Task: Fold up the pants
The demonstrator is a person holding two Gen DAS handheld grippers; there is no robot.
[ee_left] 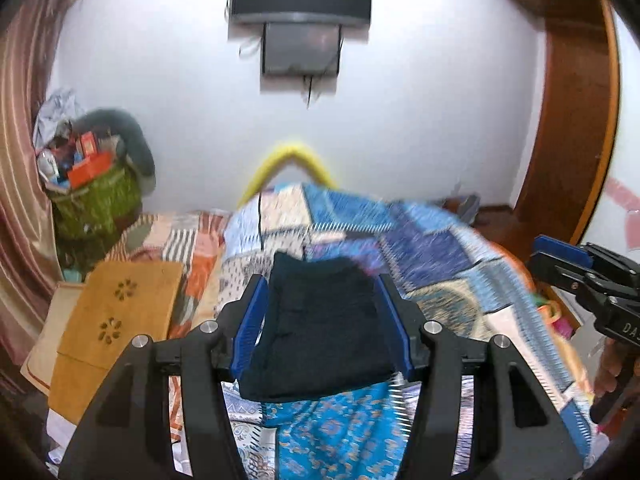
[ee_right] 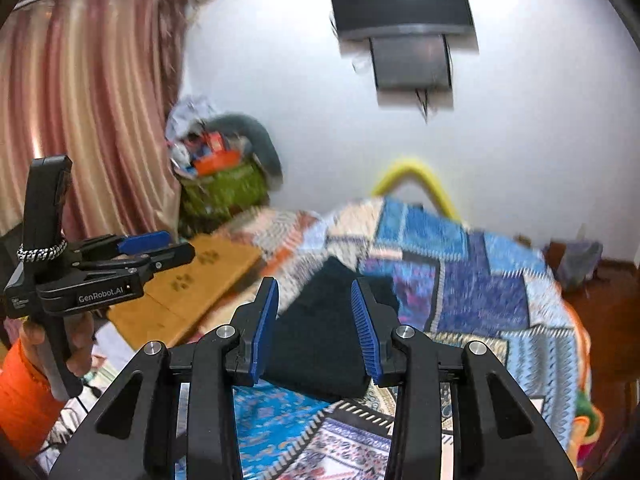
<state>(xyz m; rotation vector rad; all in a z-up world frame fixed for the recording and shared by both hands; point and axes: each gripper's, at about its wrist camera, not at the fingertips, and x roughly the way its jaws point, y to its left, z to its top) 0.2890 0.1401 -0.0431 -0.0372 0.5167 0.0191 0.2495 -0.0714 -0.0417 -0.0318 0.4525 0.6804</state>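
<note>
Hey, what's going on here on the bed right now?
A person is folding pants with a pair of handheld tongs. The dark pants lie as a compact folded bundle on the patchwork bedspread. Both tongs, left and right, are open and empty, raised above the bed and apart from the cloth. A wooden lap table sits to the left of the pants. The fold looks done or nearly so.

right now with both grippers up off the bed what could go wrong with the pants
The dark pants lie folded on a rumpled patchwork quilt, so the uneven surface might let the fold slump. Both the left gripper and the right gripper are open and hold nothing; coming back down, a finger could snag and undo a layer. The frames are blurred, so aim may be off.
</note>
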